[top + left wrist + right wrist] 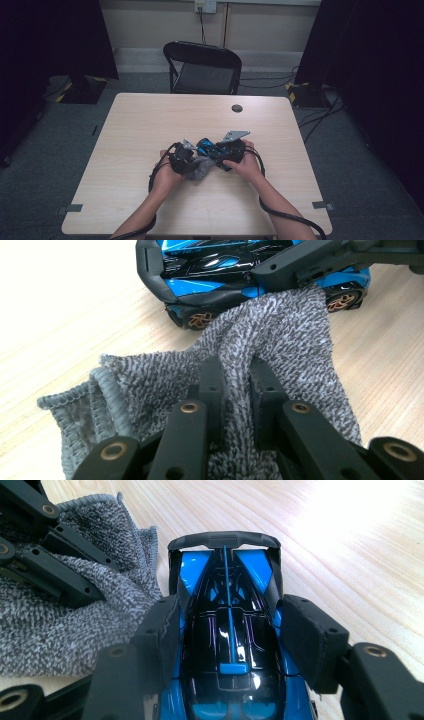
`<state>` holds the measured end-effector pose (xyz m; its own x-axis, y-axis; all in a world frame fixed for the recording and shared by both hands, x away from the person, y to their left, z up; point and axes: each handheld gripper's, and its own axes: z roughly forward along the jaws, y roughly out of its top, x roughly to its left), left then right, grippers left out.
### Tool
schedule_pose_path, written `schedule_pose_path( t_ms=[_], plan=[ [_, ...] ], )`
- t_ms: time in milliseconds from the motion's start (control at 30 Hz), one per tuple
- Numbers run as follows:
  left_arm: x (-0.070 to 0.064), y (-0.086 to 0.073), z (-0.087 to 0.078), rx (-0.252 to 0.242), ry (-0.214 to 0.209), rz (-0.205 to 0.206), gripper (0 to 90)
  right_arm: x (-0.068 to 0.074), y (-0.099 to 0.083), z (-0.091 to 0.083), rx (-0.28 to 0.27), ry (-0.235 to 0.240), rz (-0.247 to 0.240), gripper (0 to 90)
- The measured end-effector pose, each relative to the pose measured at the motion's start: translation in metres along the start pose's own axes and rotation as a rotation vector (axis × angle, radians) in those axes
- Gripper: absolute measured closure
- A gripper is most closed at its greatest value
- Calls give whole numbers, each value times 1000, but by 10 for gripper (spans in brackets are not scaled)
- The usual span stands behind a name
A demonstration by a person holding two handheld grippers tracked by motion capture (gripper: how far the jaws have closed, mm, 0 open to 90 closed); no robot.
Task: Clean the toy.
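Note:
A blue and black toy car rests on the wooden table, near its middle. My right gripper is shut on the car, one pad against each side of its body, with the rear wing pointing away. A grey knitted cloth lies against the car's side, draped up to its wheels. My left gripper is shut on a pinched fold of this cloth. In the high view the left gripper and right gripper meet over the cloth.
A black folding chair stands behind the table's far edge. A small dark round cap sits in the tabletop at the back. Tape marks lie near the front corners. Dark curtains and floor cables flank the table.

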<state>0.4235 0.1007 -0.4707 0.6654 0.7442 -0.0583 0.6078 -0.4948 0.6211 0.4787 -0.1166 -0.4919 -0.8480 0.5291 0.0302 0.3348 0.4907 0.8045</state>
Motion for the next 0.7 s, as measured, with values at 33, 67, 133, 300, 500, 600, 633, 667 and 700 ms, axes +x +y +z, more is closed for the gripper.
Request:
schedule_pose_path(
  t_ms=[33, 67, 133, 300, 500, 600, 633, 667, 700],
  plan=[
    [1, 0, -1, 2, 1, 1, 796, 0, 0, 0, -1, 0, 0, 421],
    [1, 0, -1, 0, 0, -5, 795, 0, 0, 0, -2, 1, 1, 421],
    [3, 0, -2, 1, 5, -7, 796, 0, 0, 0, -2, 1, 0, 421],
    [6, -1, -3, -5, 3, -16, 795, 0, -1, 0, -8, 0, -3, 421],
    [6, 1, -5, -5, 12, -9, 795, 0, -1, -1, -8, 1, -1, 422],
    [7, 1, -7, 0, 13, -7, 795, 0, -1, 0, -9, 2, -1, 421],
    [7, 1, -7, -1, 14, -6, 795, 0, -2, 0, -11, 2, 0, 422],
    [7, 0, -7, 0, 14, -6, 795, 0, -2, 0, -14, 2, 0, 422],
    [7, 0, -6, 2, 14, -7, 795, 0, -2, 0, -14, 2, 0, 421]
  ],
)
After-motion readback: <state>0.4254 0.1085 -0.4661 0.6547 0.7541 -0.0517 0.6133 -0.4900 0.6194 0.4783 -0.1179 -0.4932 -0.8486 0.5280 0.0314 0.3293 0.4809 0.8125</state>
